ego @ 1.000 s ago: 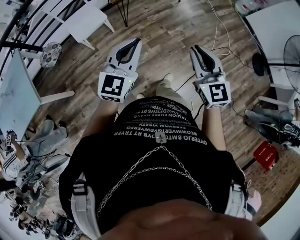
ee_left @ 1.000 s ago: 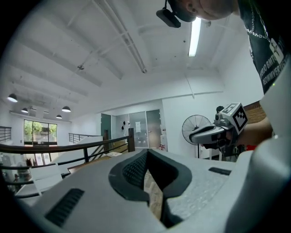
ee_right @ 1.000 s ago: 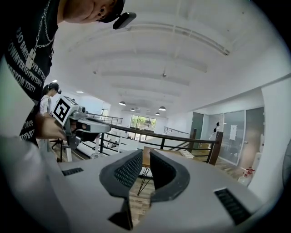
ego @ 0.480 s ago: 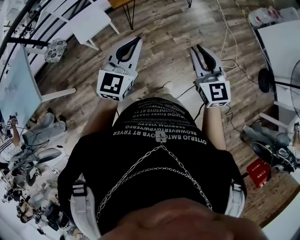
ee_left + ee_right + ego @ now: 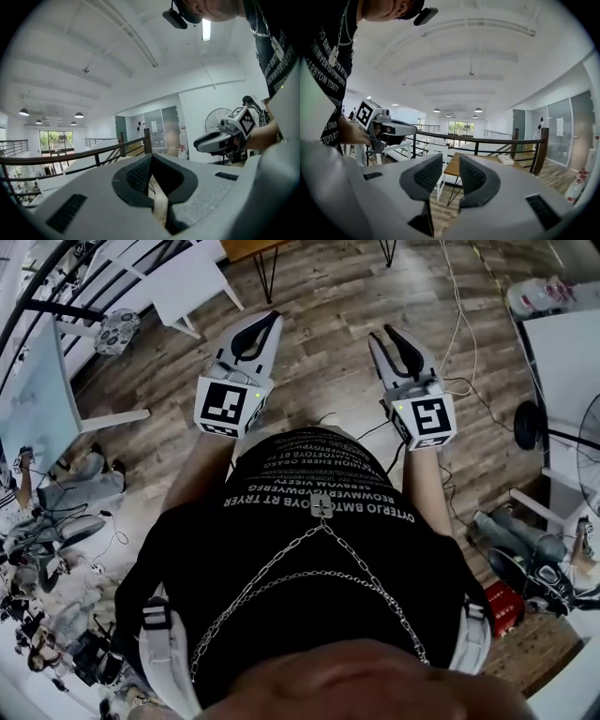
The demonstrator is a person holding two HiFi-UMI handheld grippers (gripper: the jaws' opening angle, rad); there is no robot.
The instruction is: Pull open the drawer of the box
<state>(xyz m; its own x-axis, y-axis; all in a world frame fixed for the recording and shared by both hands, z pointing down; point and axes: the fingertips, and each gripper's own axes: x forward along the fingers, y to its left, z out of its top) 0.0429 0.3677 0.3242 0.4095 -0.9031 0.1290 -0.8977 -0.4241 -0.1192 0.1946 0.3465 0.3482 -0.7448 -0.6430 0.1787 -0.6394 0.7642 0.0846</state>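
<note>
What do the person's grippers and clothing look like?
The left gripper and right gripper are light grey plastic with black ribbed pads; each carries a white cube with black square markers. The right's jaws have just been opening, with nothing between them. The person wears a black T-shirt with white lettering and a metal chain.

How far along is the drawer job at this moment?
Done: nothing; no box or drawer shows in any view. In hand: above the wood floor, the left claw is shut and empty; the right claw has just been opening, nothing between its jaws. Left: reach the box, grip its drawer, pull.
</note>
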